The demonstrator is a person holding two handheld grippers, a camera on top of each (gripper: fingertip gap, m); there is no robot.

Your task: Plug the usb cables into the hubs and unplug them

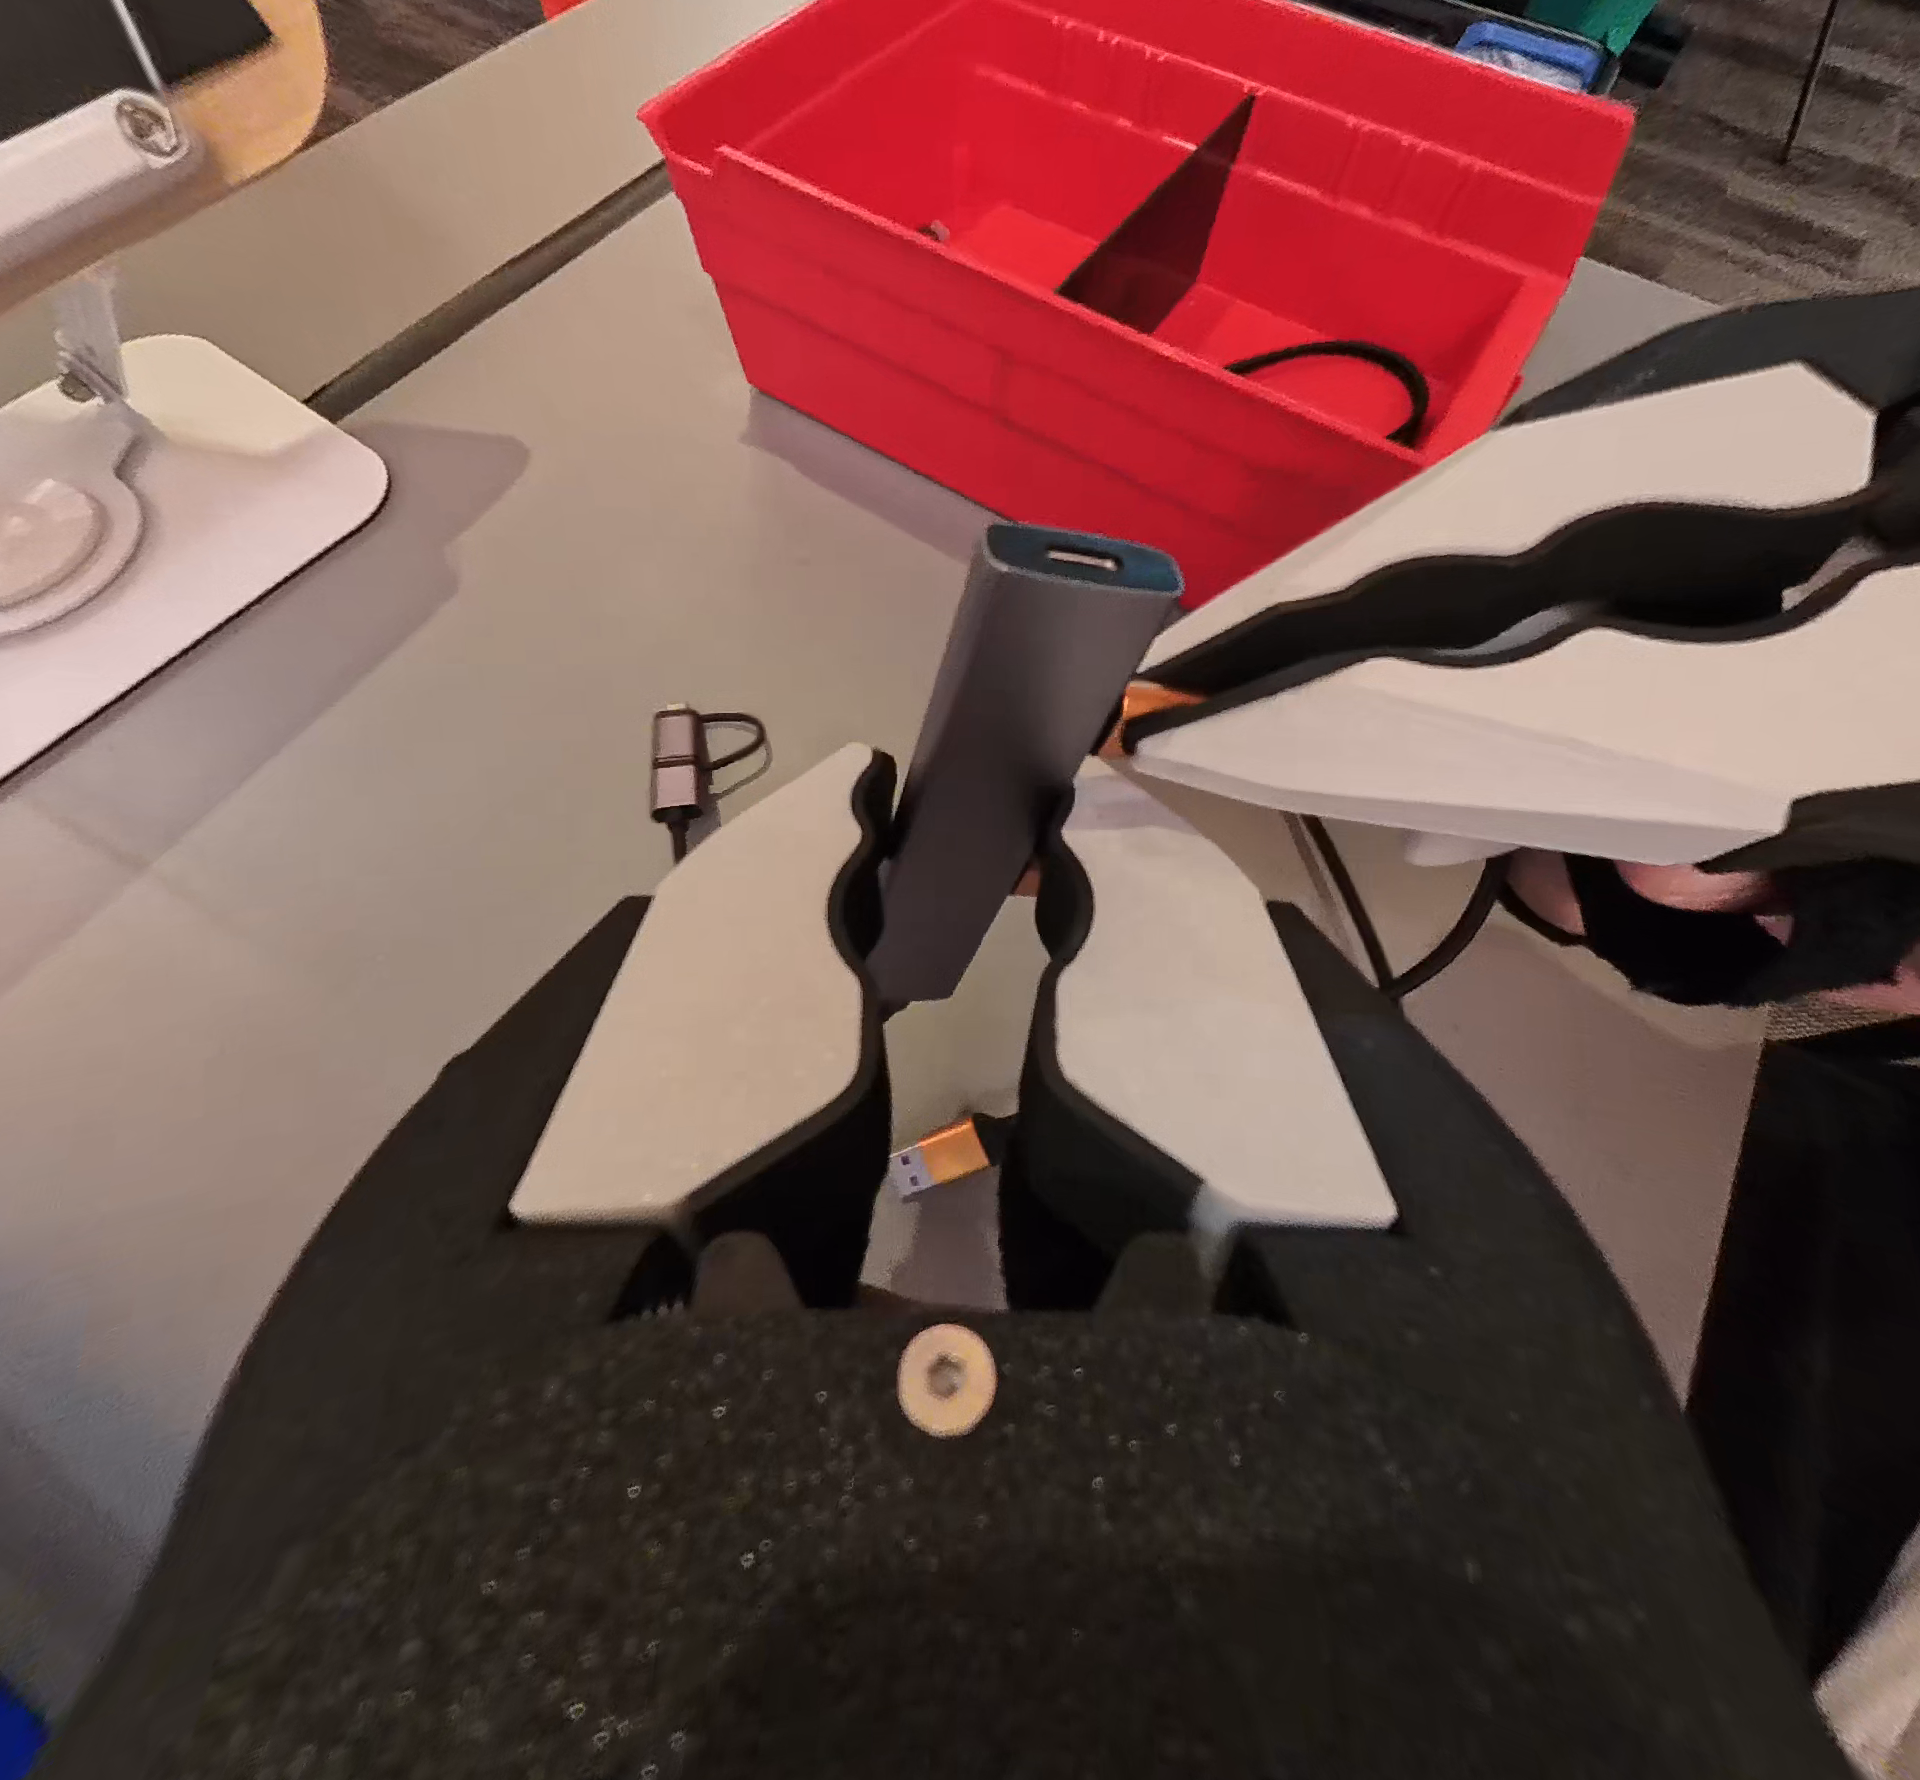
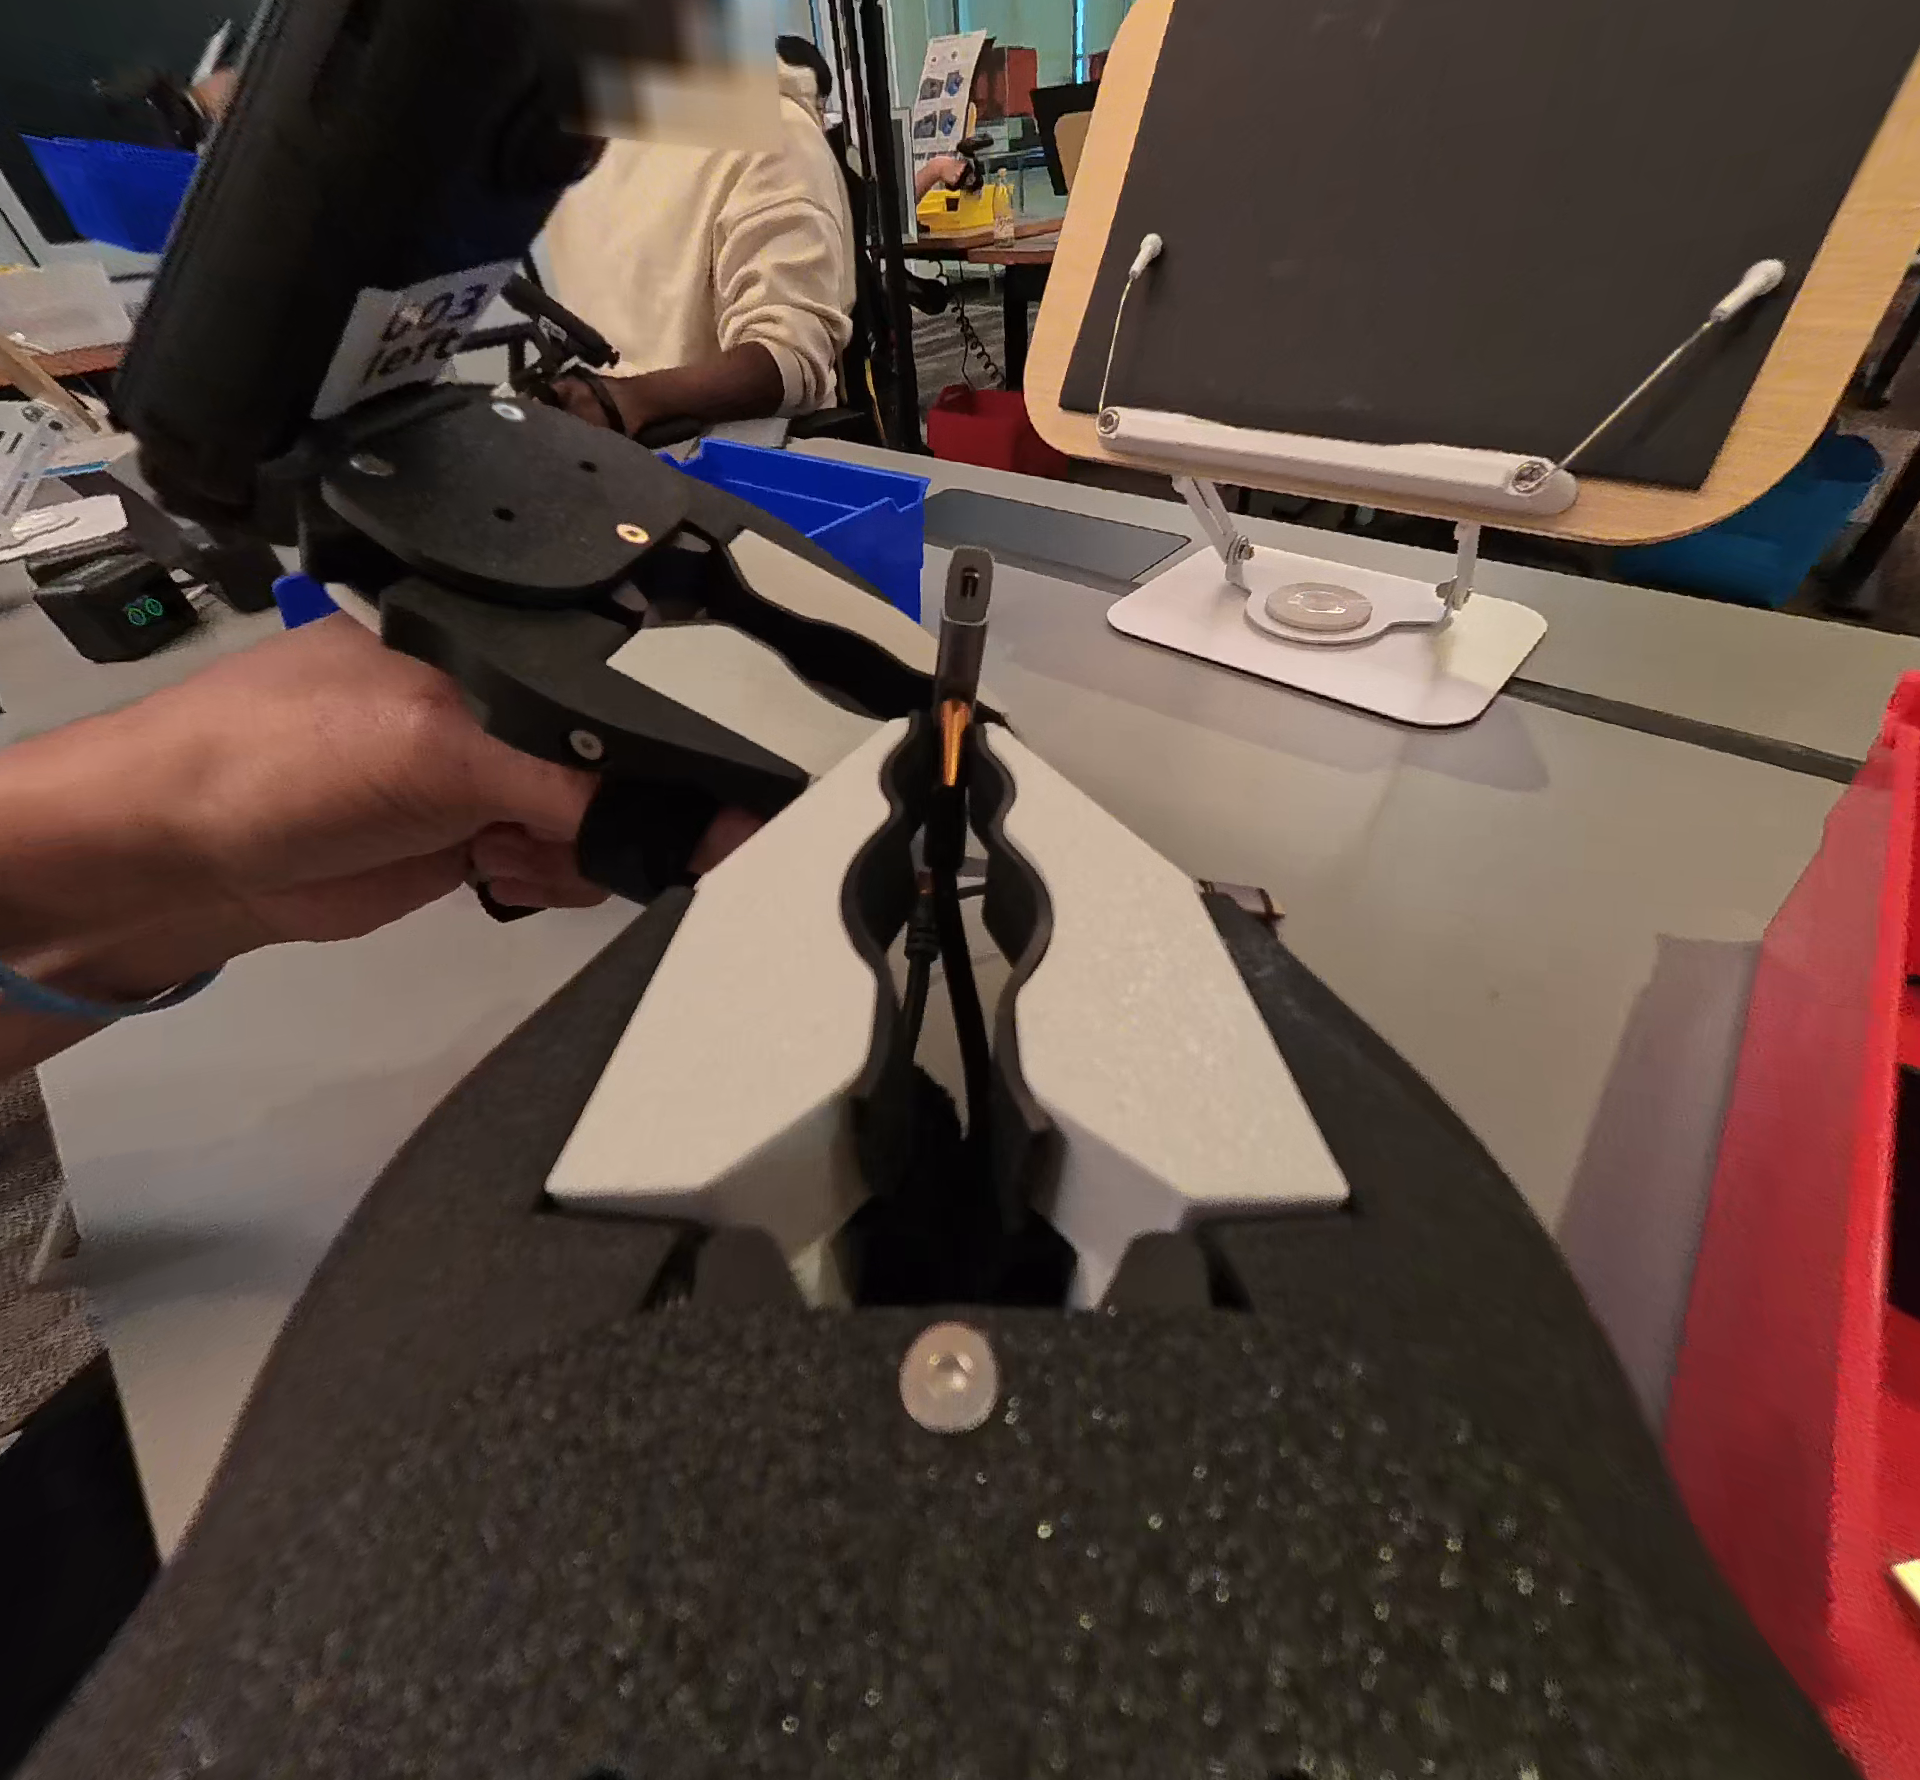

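Note:
My left gripper point(image 1: 966, 795) is shut on a grey USB hub point(image 1: 1029, 722) and holds it tilted upright above the table, its end port facing up. My right gripper point(image 2: 948, 733) comes in from the right, where it also shows in the left wrist view point(image 1: 1132, 722). It is shut on an orange USB plug point(image 2: 951, 743) whose tip meets the hub's side point(image 2: 961, 629). The plug's black cable point(image 2: 940, 982) runs back between the right fingers. A second orange USB plug point(image 1: 940, 1159) lies on the table under the left gripper. The hub's own grey connector point(image 1: 677, 764) lies left of it.
A red divided bin point(image 1: 1039, 400) with a black cable point(image 1: 1340, 369) inside stands behind the hub. A wooden book stand on a white base point(image 2: 1330, 629) stands at the table's far side. A blue bin point(image 2: 831, 504) lies beyond. A person sits at another table. The tips of one gripper are about 5 cm away from the tips of the other.

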